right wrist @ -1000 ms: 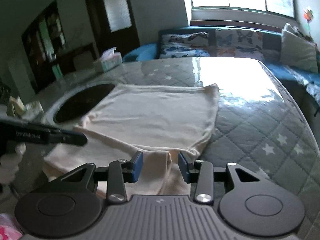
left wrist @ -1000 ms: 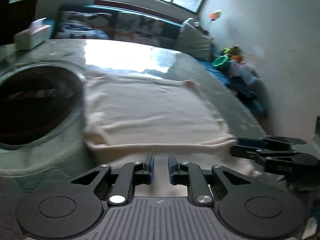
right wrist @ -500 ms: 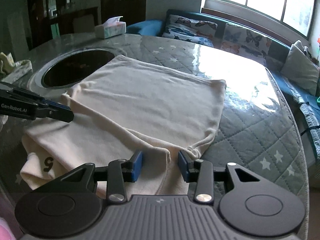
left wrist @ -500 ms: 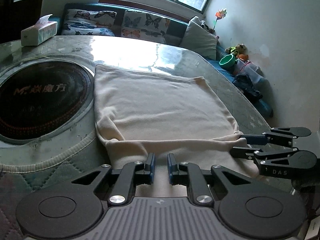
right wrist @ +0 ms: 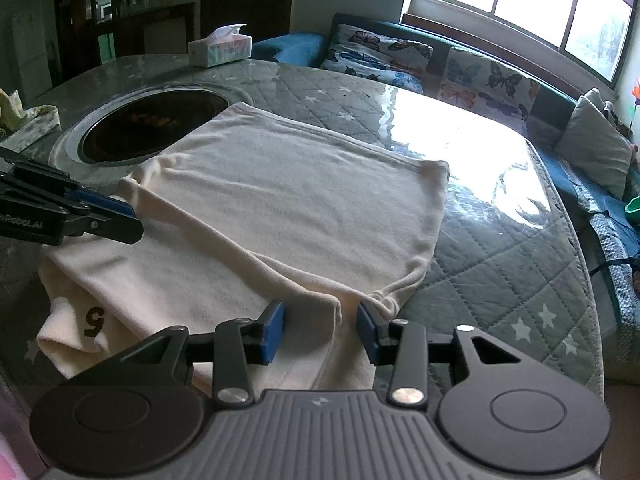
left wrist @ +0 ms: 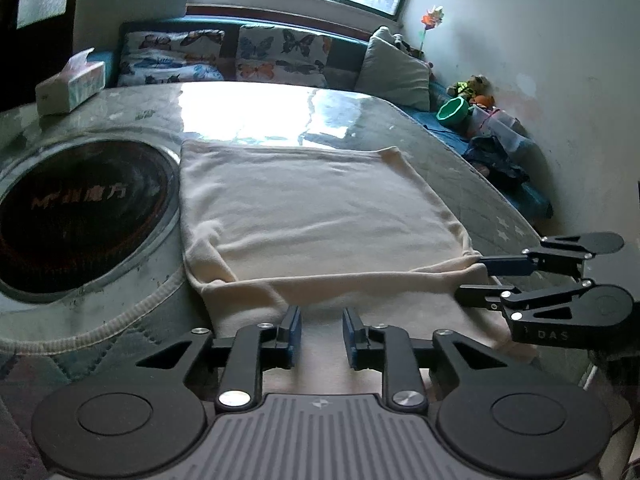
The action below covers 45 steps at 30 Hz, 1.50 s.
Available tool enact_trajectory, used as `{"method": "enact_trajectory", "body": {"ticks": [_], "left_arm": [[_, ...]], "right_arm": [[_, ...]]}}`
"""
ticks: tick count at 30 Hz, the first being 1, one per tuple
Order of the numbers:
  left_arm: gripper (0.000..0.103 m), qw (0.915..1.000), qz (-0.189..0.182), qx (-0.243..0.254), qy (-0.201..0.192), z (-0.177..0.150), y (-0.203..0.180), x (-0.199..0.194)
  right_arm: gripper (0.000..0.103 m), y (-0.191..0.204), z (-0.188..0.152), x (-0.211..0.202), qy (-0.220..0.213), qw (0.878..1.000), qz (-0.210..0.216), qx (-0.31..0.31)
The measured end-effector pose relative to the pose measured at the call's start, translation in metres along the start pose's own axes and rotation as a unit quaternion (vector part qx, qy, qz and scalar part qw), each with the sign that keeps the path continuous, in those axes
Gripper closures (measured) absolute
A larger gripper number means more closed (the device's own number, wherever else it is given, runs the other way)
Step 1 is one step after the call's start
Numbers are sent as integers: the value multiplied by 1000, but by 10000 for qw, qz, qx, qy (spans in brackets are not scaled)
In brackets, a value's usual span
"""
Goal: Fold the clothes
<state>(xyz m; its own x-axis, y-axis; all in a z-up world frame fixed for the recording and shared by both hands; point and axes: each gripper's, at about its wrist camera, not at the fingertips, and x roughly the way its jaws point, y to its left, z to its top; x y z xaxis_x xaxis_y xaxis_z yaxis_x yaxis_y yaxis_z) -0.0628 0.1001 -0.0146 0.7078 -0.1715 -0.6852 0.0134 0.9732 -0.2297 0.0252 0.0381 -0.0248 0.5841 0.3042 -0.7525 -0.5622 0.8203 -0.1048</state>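
So the cream shirt (right wrist: 280,208) is lying flat on the table (right wrist: 500,272), just right of the round dark hotplate inset (left wrist: 76,216), with its near end already doubled back over itself so there's a fold line running across. The left gripper (left wrist: 318,336) sits low over the near edge of the cloth and its jaws are opening, blue pads apart with fabric lying under the gap but nothing actually pinched as far as I can see. The right gripper (right wrist: 320,332) is at the near right corner, jaws spread with a ridge of bunched cloth sitting up between them, pads not pressing on it. My worry: that corner is rumpled, so if the right side closes on just the top layer, lifting would peel the fold open instead of carrying it. Same on the left, a shallow bite could slip off the soft knit. The table's glossy surface also looks slick, so a one-sided pull might drag the whole shirt toward the hotplate and skew it.
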Motion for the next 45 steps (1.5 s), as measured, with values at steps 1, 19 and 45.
{"method": "enact_trajectory", "body": {"ticks": [1, 19, 45], "left_arm": [[78, 10000, 17, 62, -4, 0, -2, 0], [65, 9995, 53, 295, 115, -3, -9, 3], [52, 9974, 294, 608, 262, -4, -25, 8]], "right_arm": [[60, 0, 0, 0, -1, 10000, -6, -7], [52, -6, -2, -9, -119, 9998, -110, 66], [51, 13, -25, -23, -309, 9990, 313, -8]]}}
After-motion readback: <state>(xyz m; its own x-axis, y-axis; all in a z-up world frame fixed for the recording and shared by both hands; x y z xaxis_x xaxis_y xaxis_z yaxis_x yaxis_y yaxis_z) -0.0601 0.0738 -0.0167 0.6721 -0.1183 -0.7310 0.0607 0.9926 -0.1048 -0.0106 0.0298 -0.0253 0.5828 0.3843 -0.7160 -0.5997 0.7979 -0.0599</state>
